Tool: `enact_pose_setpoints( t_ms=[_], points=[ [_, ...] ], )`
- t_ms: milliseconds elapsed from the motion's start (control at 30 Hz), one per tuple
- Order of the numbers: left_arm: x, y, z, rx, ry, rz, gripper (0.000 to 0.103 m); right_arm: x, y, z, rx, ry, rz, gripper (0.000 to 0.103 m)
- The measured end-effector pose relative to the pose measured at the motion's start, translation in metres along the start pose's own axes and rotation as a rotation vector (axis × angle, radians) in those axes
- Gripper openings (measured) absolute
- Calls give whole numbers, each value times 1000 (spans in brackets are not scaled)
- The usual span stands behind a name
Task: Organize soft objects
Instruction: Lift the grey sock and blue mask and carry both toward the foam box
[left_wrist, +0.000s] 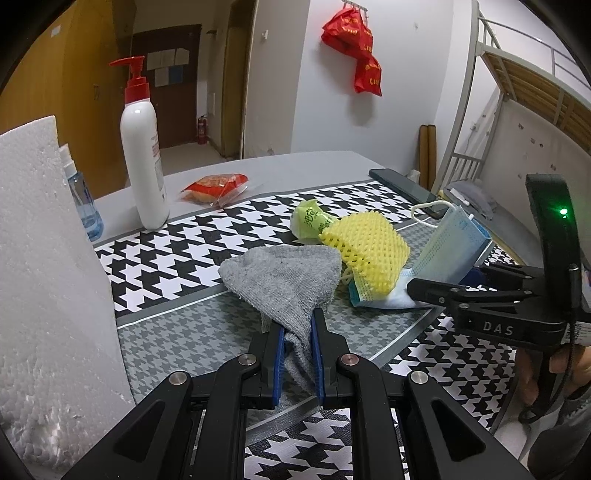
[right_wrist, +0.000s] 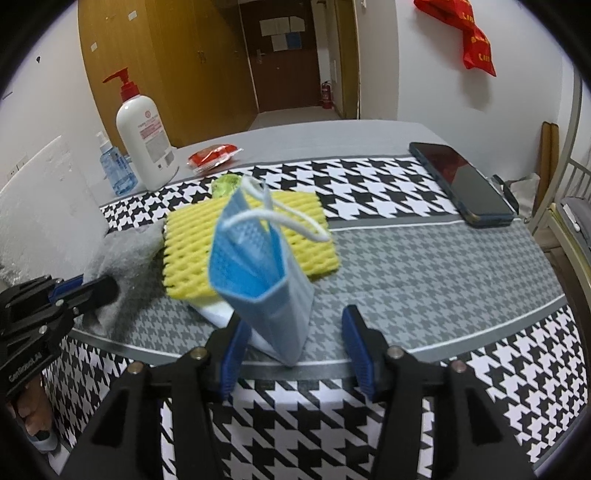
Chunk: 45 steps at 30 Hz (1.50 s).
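My left gripper (left_wrist: 298, 325) is shut on a grey knit cloth (left_wrist: 284, 277), which drapes forward onto the houndstooth mat (left_wrist: 177, 258). Beyond it lie a yellow foam net (left_wrist: 365, 251), a green packet (left_wrist: 312, 219) and a blue face mask (left_wrist: 454, 247). My right gripper (right_wrist: 295, 332) is open, its blue pads either side of the standing blue mask (right_wrist: 258, 273); the mask leans against the left pad. The yellow foam net (right_wrist: 192, 251) lies behind the mask, the grey cloth (right_wrist: 125, 254) to the left.
A white pump bottle (left_wrist: 142, 162) and a blue spray bottle (left_wrist: 83, 203) stand at the back left beside a white foam block (left_wrist: 40, 258). A red snack packet (left_wrist: 216, 186) and a dark phone (right_wrist: 461, 181) lie on the table (right_wrist: 332, 136). A bunk bed frame stands right.
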<state>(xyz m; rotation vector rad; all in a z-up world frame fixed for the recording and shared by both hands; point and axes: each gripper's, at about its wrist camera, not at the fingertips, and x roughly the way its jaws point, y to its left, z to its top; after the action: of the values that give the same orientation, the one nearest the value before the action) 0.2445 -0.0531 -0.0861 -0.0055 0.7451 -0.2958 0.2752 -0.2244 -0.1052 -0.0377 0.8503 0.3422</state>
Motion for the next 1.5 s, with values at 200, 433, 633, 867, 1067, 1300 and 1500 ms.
enact_pose_setpoints(
  t_ms=[200, 433, 633, 867, 1067, 1300, 1500],
  points=[
    [-4, 0, 0, -1, -12, -3, 14, 1, -3, 0, 13, 5, 12, 14],
    [-18, -3, 1, -3, -46, -11, 14, -22, -8, -2, 50, -46, 36, 11],
    [-37, -9, 2, 12, -94, -2, 14, -54, -16, -8, 89, -109, 30, 11],
    [-59, -20, 5, 33, -141, 7, 14, -79, -25, -11, 119, -172, 31, 11],
    [-77, -30, 8, 52, -175, 10, 14, -96, -31, -13, 140, -216, 43, 11],
    [-93, -36, 16, 70, -211, 24, 14, -110, -30, -12, 130, -262, 38, 11],
    [-105, -38, 20, 71, -243, 21, 14, -119, -29, -9, 130, -294, 51, 11]
  ],
)
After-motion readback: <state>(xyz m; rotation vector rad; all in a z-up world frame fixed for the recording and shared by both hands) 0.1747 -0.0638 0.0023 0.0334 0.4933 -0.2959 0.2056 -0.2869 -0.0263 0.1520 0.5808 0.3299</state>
